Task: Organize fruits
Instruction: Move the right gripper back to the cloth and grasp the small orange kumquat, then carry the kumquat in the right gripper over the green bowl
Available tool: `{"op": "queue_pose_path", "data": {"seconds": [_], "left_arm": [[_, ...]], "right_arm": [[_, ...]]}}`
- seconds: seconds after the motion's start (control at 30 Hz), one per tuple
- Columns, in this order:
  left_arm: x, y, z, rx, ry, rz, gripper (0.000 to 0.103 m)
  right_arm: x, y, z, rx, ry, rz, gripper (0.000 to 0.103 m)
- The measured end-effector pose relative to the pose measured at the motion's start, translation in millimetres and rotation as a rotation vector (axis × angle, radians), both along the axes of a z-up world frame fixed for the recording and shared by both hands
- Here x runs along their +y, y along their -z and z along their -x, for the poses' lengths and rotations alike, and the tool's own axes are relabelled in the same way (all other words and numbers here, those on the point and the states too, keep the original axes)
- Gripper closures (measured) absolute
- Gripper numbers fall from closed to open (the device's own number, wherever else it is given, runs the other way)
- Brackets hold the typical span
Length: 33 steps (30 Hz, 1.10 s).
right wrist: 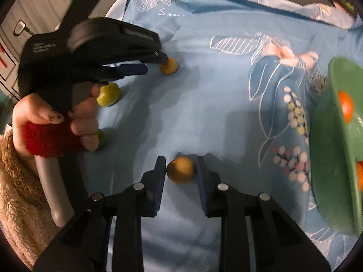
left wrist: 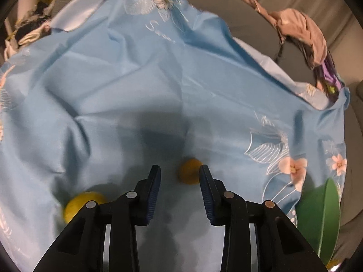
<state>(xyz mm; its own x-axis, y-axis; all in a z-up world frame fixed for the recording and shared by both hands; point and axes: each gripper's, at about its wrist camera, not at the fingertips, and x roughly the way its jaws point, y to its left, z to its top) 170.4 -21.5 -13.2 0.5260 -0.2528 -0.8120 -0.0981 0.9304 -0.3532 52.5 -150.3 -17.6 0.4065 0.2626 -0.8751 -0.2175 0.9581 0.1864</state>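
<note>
Fruits lie scattered on a light blue flowered cloth (right wrist: 204,104) that covers the table. One yellow fruit (right wrist: 181,170) sits between the fingers of the right gripper (right wrist: 180,176); both blue pads meet its sides, so the fingers are clamped on it. Farther off, a second small yellow fruit (right wrist: 169,66) lies at the tip of the left gripper (right wrist: 156,62). In the left wrist view that fruit (left wrist: 190,171) rests against the inner face of one finger while the other finger stands clear of it, so the fingers are apart and grip nothing. A greenish fruit (right wrist: 109,94) lies just beside the person's hand (right wrist: 56,122), partly hidden by it, and another fruit (right wrist: 101,137) only peeks out behind the knuckles. The left wrist view is blurred, and its own gripper body covers part of a yellow fruit (left wrist: 81,205) there. A green bowl (right wrist: 326,154) stands at the right edge, cut off by the frame, with two orange fruits (right wrist: 346,108) partly showing inside. Bare cloth lies open between the held fruit and the bowl.
</note>
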Motion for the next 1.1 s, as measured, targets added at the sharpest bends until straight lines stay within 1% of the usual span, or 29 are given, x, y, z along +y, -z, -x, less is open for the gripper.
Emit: {"op": "queue_pose_path", "data": {"seconds": [0.07,0.17,0.23,0.27,0.37,0.4,0.43,0.47,0.6,0.7,0.73,0.8,0.83,0.9,0.97,1.1], "left_arm": [[1,3,-3,0.01,0.013,0.05,0.068],[-2,4,-5,-0.006,0.015,0.057,0.068],[-3,7,-7,0.009,0.018,0.091,0.068],[-4,8,-8,0.011,0.024,0.095,0.068],[-8,9,-8,-0.006,0.02,0.08,0.068],[-9,9,-7,-0.013,0.018,0.077,0.071],[-10,9,-8,-0.017,0.022,0.085,0.077],[-12,10,-10,-0.015,0.03,0.097,0.077],[-15,6,-4,-0.024,0.004,0.039,0.078],[-14,-4,2,-0.031,0.003,0.057,0.078],[-14,-9,7,-0.042,0.002,0.049,0.078],[-15,-20,15,-0.061,-0.007,0.009,0.078],[-16,-28,21,-0.078,-0.013,-0.026,0.078],[-16,-44,33,-0.121,-0.017,-0.071,0.078],[-13,-55,41,-0.146,-0.028,-0.071,0.078],[-4,-78,63,-0.204,-0.07,-0.001,0.078]], "right_arm": [[-3,-1,-1,-0.006,0.019,0.004,0.076],[-9,1,-3,0.002,0.043,-0.015,0.076],[-14,0,-3,0.001,0.058,-0.015,0.076],[-15,0,-3,0.001,0.062,-0.016,0.075],[-18,-1,-3,0.003,0.082,-0.022,0.075],[-19,-2,-2,0.001,0.085,-0.022,0.075],[-18,-2,-2,-0.002,0.087,-0.021,0.075],[-16,-1,-2,-0.004,0.087,-0.021,0.075],[-22,-8,3,-0.022,0.094,-0.024,0.075],[-23,-13,3,-0.036,0.104,-0.028,0.075],[-24,-16,6,-0.044,0.107,-0.033,0.075],[-27,-21,11,-0.059,0.112,-0.04,0.075],[-28,-24,13,-0.066,0.117,-0.042,0.075],[-30,-29,18,-0.08,0.122,-0.053,0.075],[-34,-34,24,-0.095,0.129,-0.059,0.075],[-42,-44,29,-0.127,0.144,-0.081,0.075]]}}
